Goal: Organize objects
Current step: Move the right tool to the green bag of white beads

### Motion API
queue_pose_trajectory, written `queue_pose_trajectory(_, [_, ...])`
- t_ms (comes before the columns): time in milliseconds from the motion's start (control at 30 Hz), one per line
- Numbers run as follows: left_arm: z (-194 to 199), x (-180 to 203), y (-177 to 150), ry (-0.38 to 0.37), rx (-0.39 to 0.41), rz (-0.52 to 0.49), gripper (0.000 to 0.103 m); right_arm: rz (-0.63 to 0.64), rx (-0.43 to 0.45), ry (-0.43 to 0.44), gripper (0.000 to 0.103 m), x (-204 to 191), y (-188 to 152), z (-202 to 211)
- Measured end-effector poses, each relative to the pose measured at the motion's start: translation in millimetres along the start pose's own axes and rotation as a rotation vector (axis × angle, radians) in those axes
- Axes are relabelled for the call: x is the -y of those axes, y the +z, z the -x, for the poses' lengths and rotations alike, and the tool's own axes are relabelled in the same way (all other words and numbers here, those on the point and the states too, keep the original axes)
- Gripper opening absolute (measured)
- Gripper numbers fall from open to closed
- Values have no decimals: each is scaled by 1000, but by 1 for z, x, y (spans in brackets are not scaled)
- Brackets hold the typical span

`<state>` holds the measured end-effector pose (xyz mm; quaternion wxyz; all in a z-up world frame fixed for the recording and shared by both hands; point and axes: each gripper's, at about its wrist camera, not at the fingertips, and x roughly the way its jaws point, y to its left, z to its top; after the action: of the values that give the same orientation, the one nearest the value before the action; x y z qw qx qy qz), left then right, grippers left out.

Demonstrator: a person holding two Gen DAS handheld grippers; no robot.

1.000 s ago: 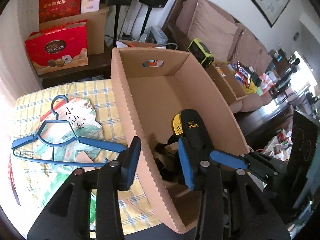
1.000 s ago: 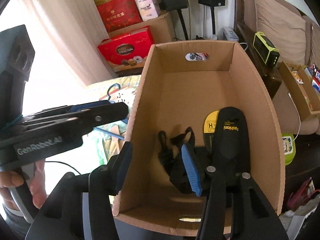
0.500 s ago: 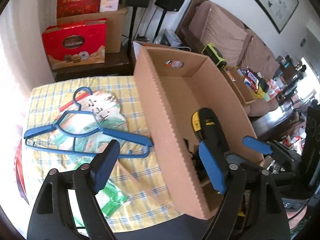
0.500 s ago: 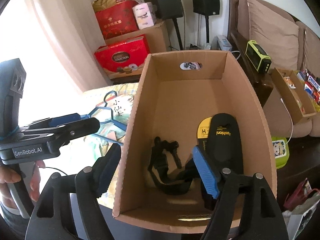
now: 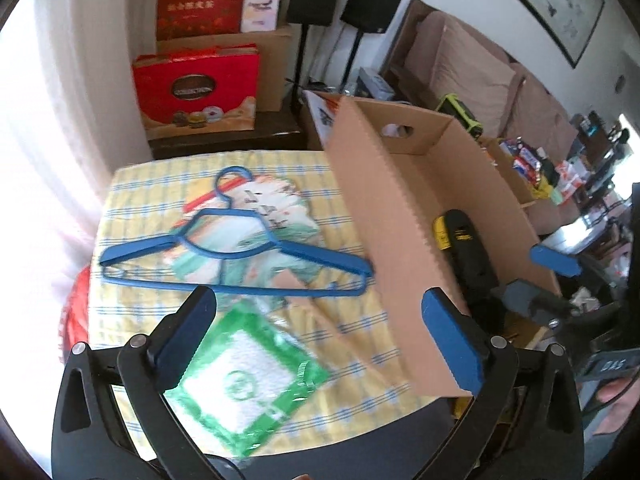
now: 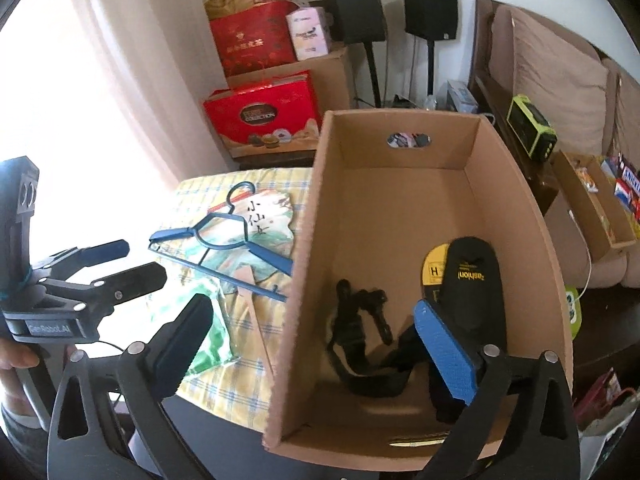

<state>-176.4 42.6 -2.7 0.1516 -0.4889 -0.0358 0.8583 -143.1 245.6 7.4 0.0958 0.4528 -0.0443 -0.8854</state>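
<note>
The left gripper (image 5: 320,316) has its jaws opening with nothing between the pads; it hangs over the yellow checked cloth (image 5: 132,176), to the left of the cardboard box (image 5: 384,216), above the green packet (image 5: 244,380). The right gripper (image 6: 316,340) likewise has its jaws opening and holds nothing; it straddles the box's near-left wall, one finger outside, the blue-padded finger inside over the box floor. Taking the box as landmark: inside it, toward its near-right corner, lie a black insole (image 6: 472,292) overlapping a yellow-edged one, and just left of them a black strap with buckle (image 6: 360,336). By judgement these items count as already sorted, so the task is partly done. Outside the box, on the cloth to its left, three things remain: a blue hanger (image 5: 224,256) whose right arm ends just beside the box wall, a painted paper fan (image 5: 272,216) lying under the hanger, and the green packet nearest the camera. The hanger rests on top of the fan, so it probably has to go first. Obstructions: the tall left wall of the box stands between the loose items and the box interior, so anything picked must be lifted over it; the hanger is long relative to the box and may need turning. Behind the box stand red gift boxes (image 5: 196,88), speakers and a sofa, all well apart from the work.
</note>
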Motion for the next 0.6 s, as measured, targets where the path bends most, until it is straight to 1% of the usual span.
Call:
queue_pose_trajectory(133, [6,-16,-11,44,15,-10,103,40,-14,3,103,-19,-1,-5])
queue_pose_trajectory(200, [8,-26,-17,54,15,-4,103,63,-21,0,103,-29,-2,-8])
queue_pose_trajectory(267, [9,-35,-22,47,12,9,103,87,-22,2,103,-41,-4,-12])
queue_pose_trajectory(533, [8,-96,-58,84,-9,128,103,142,-40,70,103,-82,-13,-34])
queue_pose_trajectory(600, [6,-110,-68,83,-16,162,103,151,-43,88,101,-91,-14,-39])
